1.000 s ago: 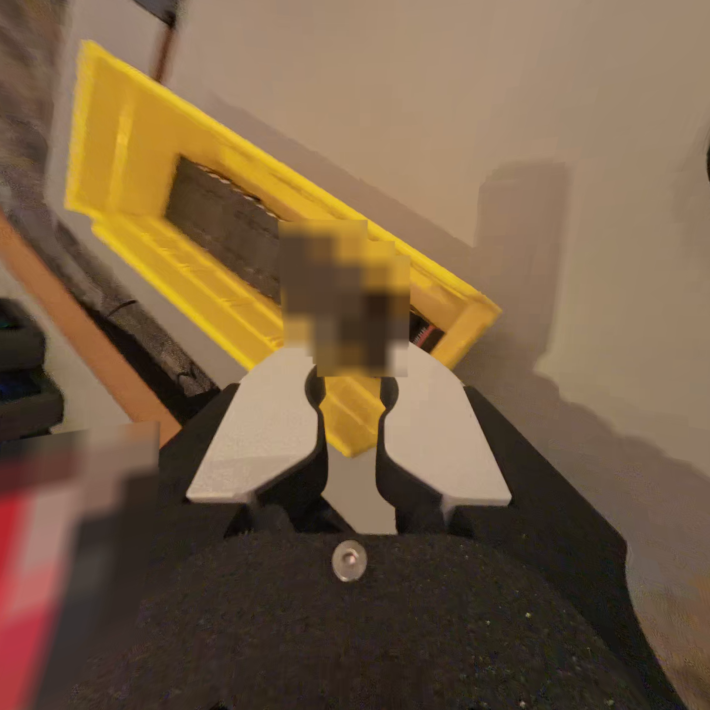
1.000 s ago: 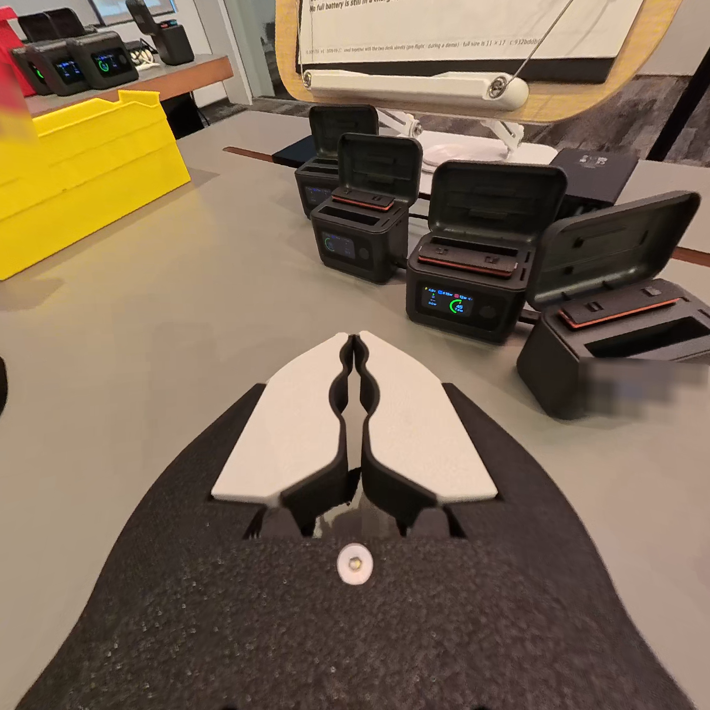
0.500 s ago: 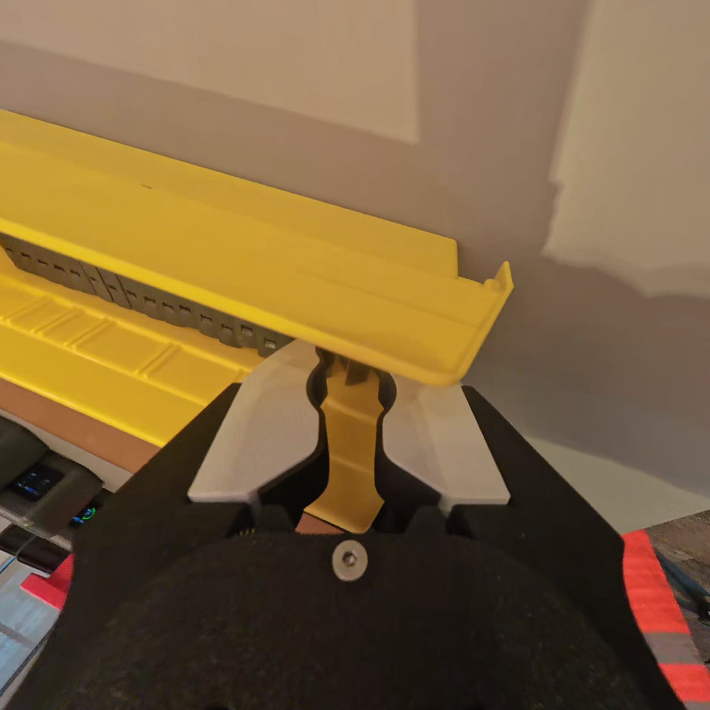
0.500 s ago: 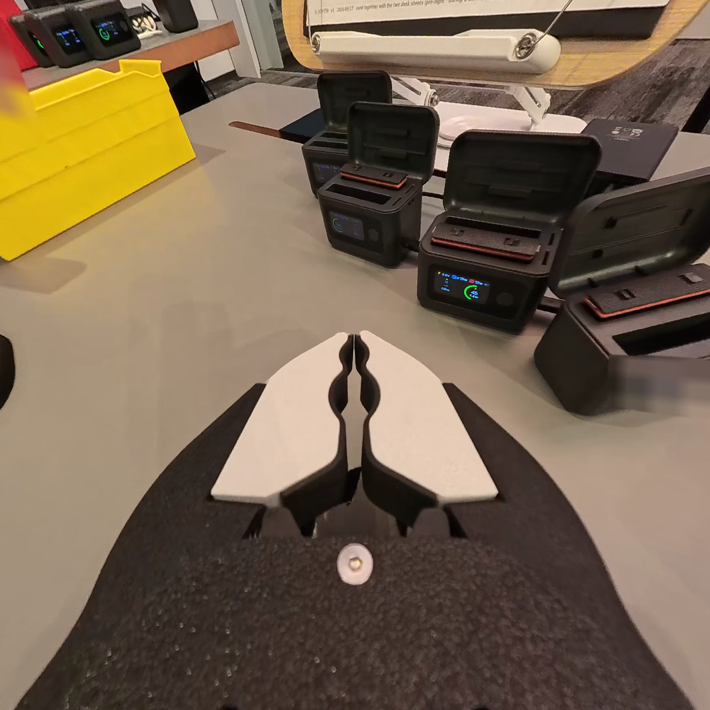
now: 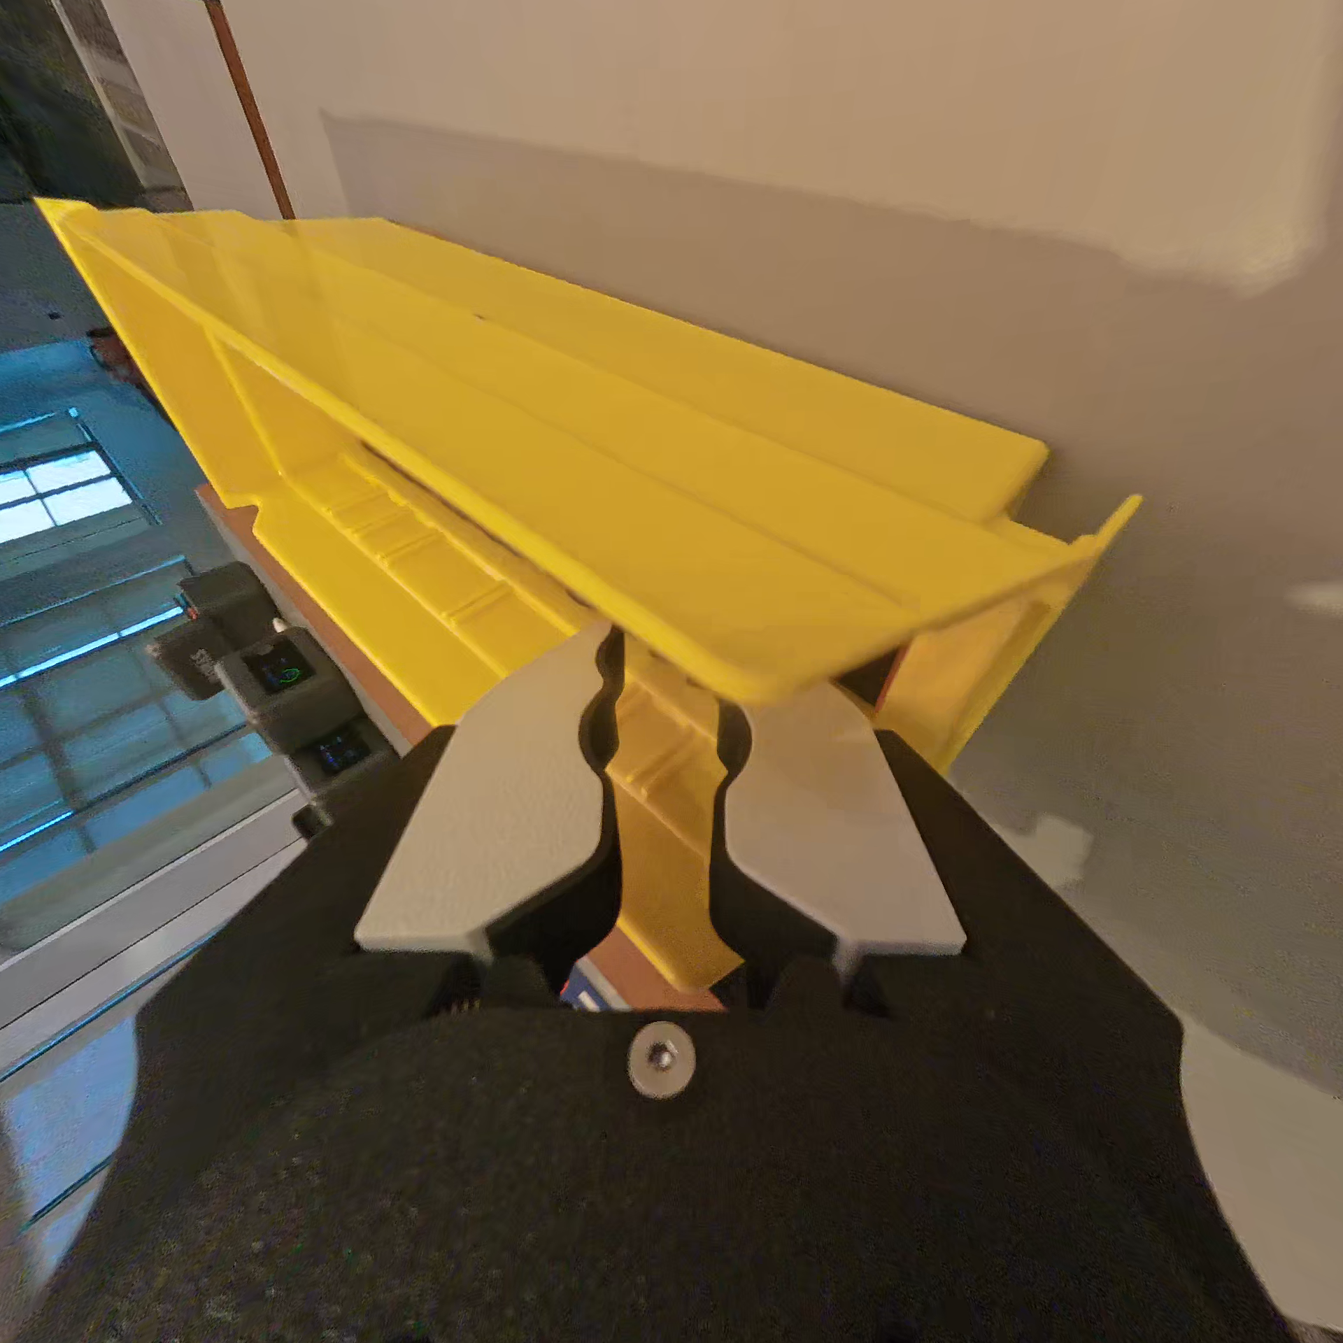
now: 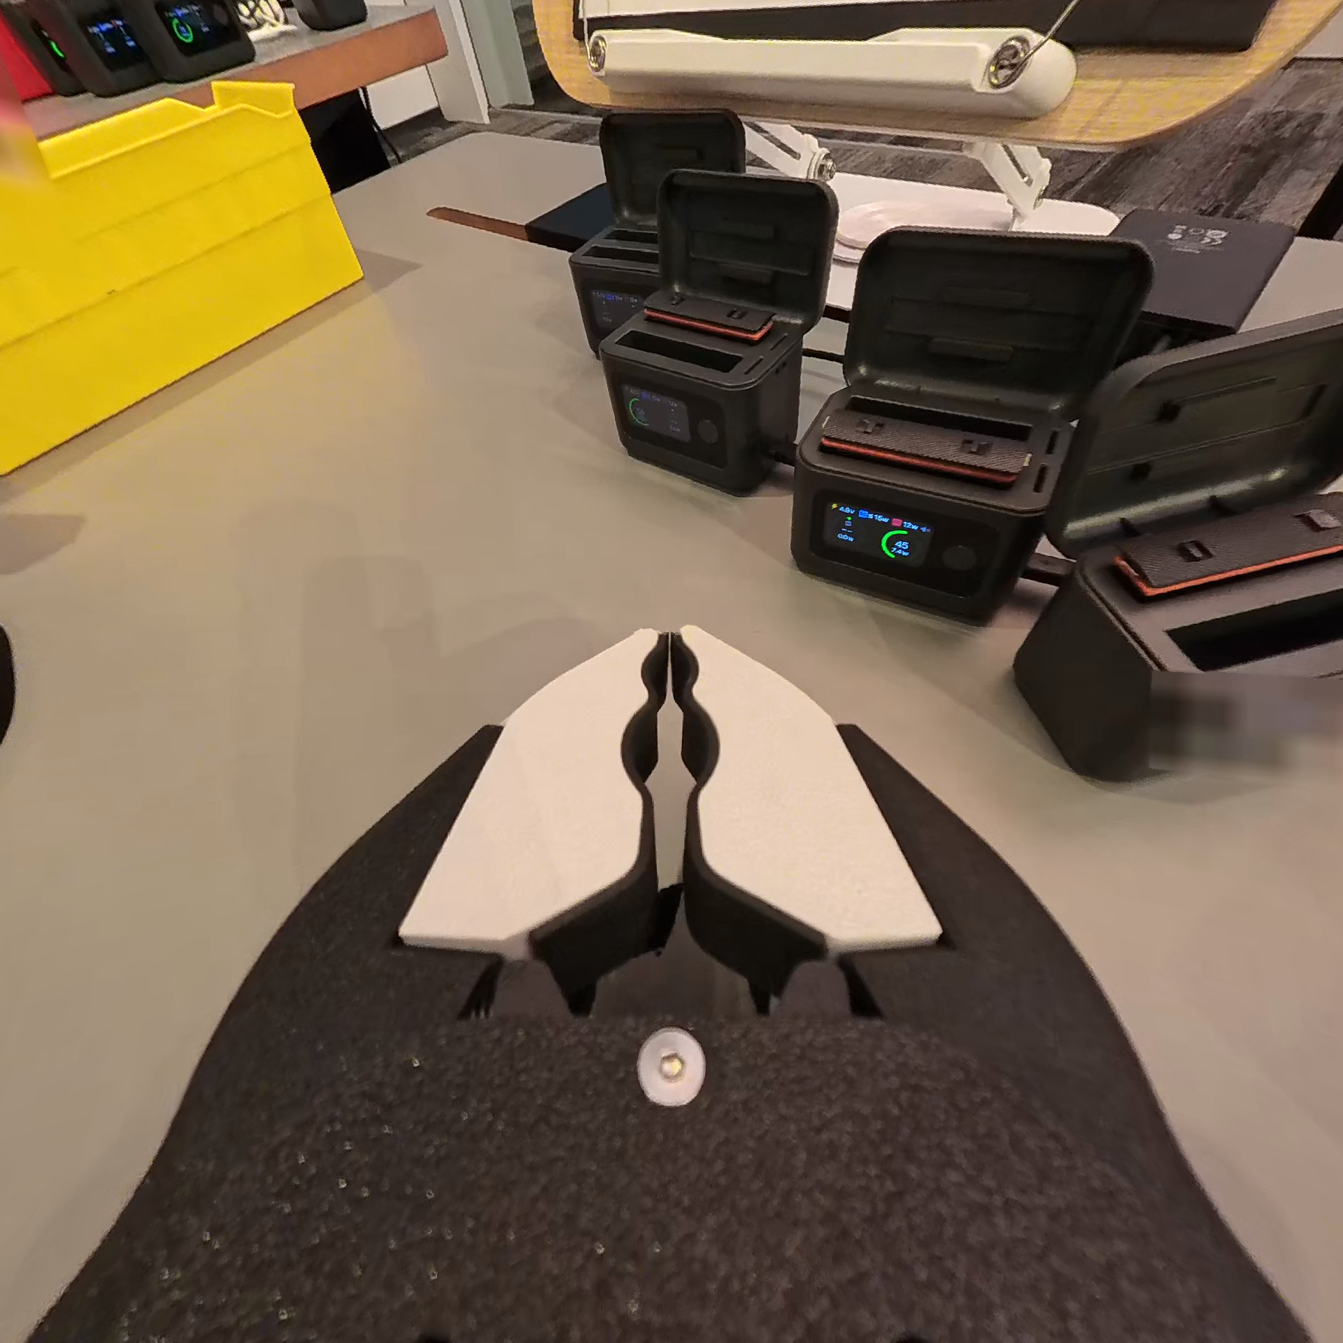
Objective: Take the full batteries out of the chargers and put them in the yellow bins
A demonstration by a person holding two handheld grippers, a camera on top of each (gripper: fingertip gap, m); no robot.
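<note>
In the left wrist view the yellow bin (image 5: 654,472) fills the middle, seen tilted from close up. My left gripper (image 5: 665,654) is at its near rim; the jaws stand a little apart, only yellow shows between them, and the rim hides the right fingertip. My right gripper (image 6: 668,636) is shut and empty above the grey table (image 6: 363,581). Several black chargers with open lids stand ahead of it to the right. The middle charger (image 6: 908,552) holds a battery (image 6: 923,454); the near-right charger (image 6: 1090,690) and a farther charger (image 6: 698,429) hold one each.
The yellow bin (image 6: 160,276) is at the table's far left in the right wrist view. A shelf behind it carries more chargers (image 6: 145,36). A white stand (image 6: 836,58) with a wooden board and a black box (image 6: 1206,269) are behind the charger row. My right fingertips sit around 50 centimetres from my left ones.
The left gripper has swung around the bin's rim, and the dark piece between its tips half a second ago no longer shows. The right gripper has crept toward the chargers, still shut.
</note>
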